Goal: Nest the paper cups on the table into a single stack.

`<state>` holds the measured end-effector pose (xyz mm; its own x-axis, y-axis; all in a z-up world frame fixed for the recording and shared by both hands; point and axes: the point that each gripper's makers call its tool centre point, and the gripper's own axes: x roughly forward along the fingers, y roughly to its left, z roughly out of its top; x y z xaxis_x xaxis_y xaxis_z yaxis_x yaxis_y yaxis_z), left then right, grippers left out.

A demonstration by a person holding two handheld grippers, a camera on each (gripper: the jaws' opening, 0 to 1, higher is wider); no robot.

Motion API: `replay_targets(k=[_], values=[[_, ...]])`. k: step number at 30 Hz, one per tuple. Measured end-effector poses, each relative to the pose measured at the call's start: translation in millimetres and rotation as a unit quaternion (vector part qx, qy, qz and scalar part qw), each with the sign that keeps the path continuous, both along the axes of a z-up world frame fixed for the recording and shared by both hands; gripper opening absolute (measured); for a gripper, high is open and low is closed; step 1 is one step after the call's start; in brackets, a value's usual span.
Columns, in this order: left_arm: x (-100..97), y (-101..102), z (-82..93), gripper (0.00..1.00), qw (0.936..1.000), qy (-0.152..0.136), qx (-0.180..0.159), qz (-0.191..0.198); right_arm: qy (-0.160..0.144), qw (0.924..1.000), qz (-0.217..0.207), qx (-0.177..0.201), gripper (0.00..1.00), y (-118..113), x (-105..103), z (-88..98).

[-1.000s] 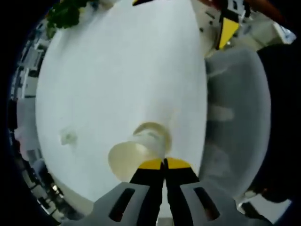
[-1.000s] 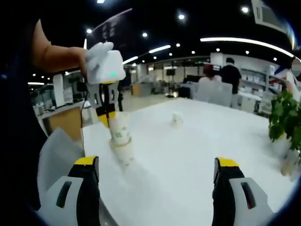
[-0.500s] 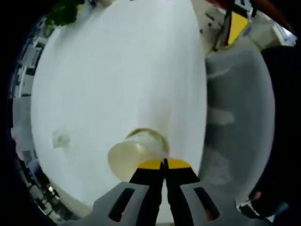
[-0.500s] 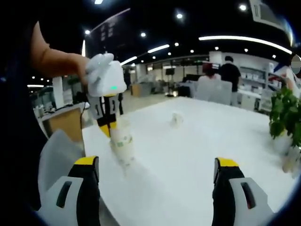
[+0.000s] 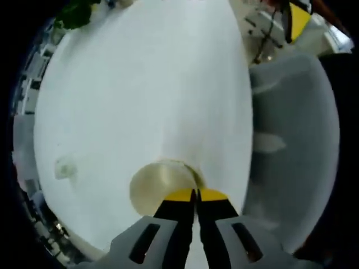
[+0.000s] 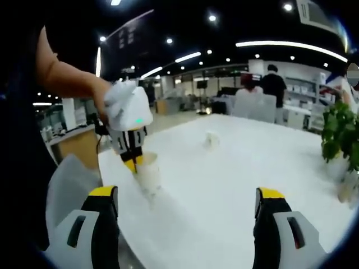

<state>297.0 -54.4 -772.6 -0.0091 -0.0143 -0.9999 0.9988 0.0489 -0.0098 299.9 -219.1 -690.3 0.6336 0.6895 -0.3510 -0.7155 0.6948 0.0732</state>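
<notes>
In the left gripper view my left gripper (image 5: 194,194) is shut on the near rim of a pale paper cup (image 5: 160,188), whose round mouth I look down into. The cup stands on the white table (image 5: 146,89). In the right gripper view the left gripper (image 6: 132,163) is held by a hand and pinches the cup stack (image 6: 148,176) near the table's left edge. A lone small cup (image 6: 211,139) stands farther back in mid-table, also seen as a faint cup (image 5: 64,167). My right gripper (image 6: 187,197) is open with nothing between its fingers, well short of the stack.
A grey chair (image 5: 291,140) sits beside the table edge, seen again as a chair back (image 6: 67,185). A green plant (image 6: 339,134) stands at the table's right side. People stand by desks in the background. The right gripper's yellow tip (image 5: 297,19) is at the upper right.
My left gripper has moved down with its cup, pushing it into the cup below. The stack now stands about one cup high. The right gripper has stayed put.
</notes>
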Motion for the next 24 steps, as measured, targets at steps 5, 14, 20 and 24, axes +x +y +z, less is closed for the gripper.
replay_targets(k=[5,14,20,24], values=[[4.2,-2.3,3.7,0.1,0.9997,-0.016,-0.015,-0.009,0.0,1.0,0.003,0.001,1.0,2.3,-0.3,1.4],[4.9,-7.7,6.1,0.33,0.9978,-0.013,-0.064,-0.01,0.002,1.0,0.004,0.001,1.0,5.2,1.0,0.4],[8.9,-6.0,10.3,0.36,0.9975,-0.027,-0.063,-0.015,0.0,1.0,0.002,0.004,1.0,5.3,2.9,2.0],[15.8,-7.0,13.1,0.37,0.9967,-0.041,-0.069,-0.012,0.002,1.0,0.0,0.003,1.0,4.4,2.9,0.0]])
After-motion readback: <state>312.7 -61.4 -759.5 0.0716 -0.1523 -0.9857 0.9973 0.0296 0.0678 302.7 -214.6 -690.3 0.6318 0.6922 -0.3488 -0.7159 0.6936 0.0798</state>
